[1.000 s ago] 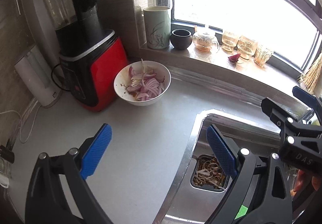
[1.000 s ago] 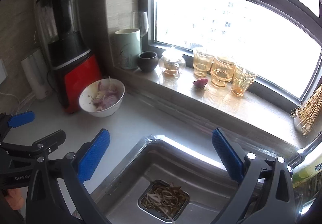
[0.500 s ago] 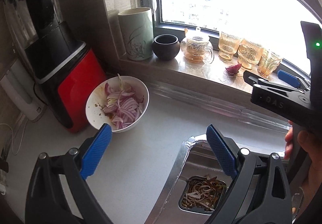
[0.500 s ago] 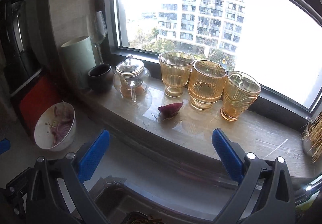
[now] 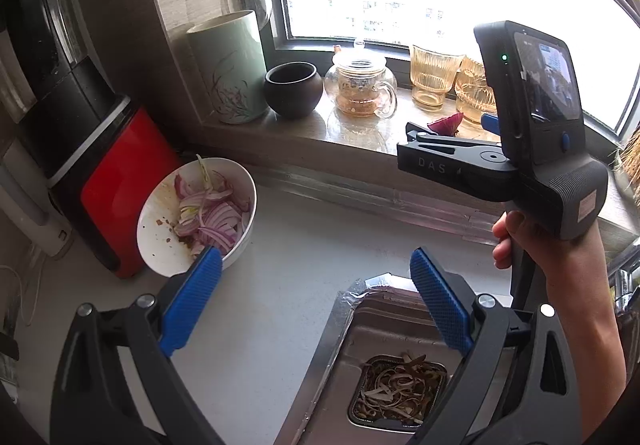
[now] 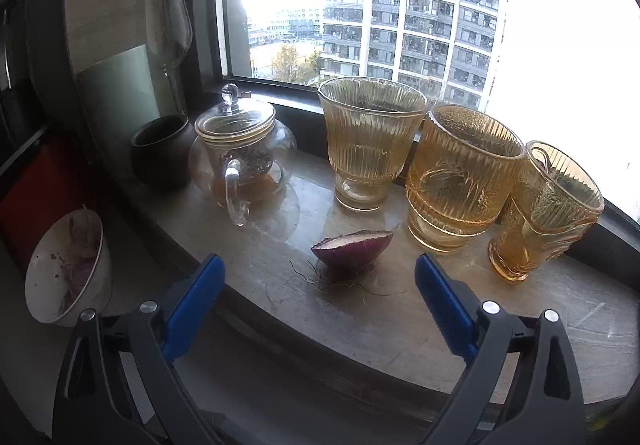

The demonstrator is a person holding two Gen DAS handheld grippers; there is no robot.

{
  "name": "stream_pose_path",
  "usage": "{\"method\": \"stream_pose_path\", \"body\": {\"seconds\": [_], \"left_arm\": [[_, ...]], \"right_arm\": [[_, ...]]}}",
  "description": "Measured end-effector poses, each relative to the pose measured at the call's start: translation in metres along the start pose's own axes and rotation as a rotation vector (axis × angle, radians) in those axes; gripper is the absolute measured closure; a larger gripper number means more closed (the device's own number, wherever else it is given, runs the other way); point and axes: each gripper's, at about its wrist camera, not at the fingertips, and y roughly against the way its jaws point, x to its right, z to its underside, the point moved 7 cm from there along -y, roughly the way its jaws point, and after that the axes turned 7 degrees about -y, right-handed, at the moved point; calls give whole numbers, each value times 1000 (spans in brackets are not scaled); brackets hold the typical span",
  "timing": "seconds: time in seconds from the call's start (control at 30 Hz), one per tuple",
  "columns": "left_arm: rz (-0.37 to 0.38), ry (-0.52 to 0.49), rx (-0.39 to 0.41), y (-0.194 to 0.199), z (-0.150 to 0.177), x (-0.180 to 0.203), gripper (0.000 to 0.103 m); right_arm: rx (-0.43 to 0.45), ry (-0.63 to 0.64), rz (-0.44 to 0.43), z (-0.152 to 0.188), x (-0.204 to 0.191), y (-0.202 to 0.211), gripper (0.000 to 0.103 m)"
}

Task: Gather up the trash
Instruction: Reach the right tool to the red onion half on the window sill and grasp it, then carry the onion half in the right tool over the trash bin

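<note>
A cut red onion end (image 6: 352,245) with its roots lies on the stone windowsill (image 6: 400,317), in front of amber glasses. My right gripper (image 6: 318,299) is open, its jaws wide, just short of the onion end and centred on it. In the left wrist view the right gripper (image 5: 452,139) reaches over the sill toward the onion end (image 5: 446,123). My left gripper (image 5: 316,303) is open and empty above the counter, between a white bowl of sliced onion (image 5: 198,215) and the sink. Peelings (image 5: 396,389) fill the sink strainer.
Three amber glasses (image 6: 460,173), a glass teapot (image 6: 240,157), a dark cup (image 6: 160,151), a green canister (image 5: 230,67) and a wine glass (image 6: 170,29) stand on the sill. A red and black blender (image 5: 84,117) stands at the left. A steel sink (image 5: 360,345) is sunk in the counter.
My right gripper has moved up from over the sink to the windowsill and closed in on the onion end. My left gripper has shifted forward toward the sill. Both stayed open.
</note>
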Motion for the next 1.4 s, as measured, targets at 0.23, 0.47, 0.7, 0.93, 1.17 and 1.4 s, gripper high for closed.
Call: {"method": "stream_pose_path", "body": {"seconds": [0.23, 0.47, 0.7, 0.93, 1.17, 1.4], "left_arm": [[0, 4, 1, 1, 0, 0, 12], [12, -4, -5, -2, 2, 4, 12], [6, -7, -13, -4, 4, 1, 12], [10, 4, -14, -3, 5, -3, 12], [17, 1, -8, 7, 9, -4, 12], [32, -12, -5, 36, 33, -11, 12]], "right_arm": [[-28, -21, 11, 7, 7, -17, 24], [-51, -43, 13, 10, 15, -24, 52], [-40, -46, 19, 7, 17, -23, 65], [0, -30, 17, 8, 13, -6, 66], [54, 40, 14, 15, -10, 36, 66], [47, 117, -15, 51, -38, 90, 66]]}}
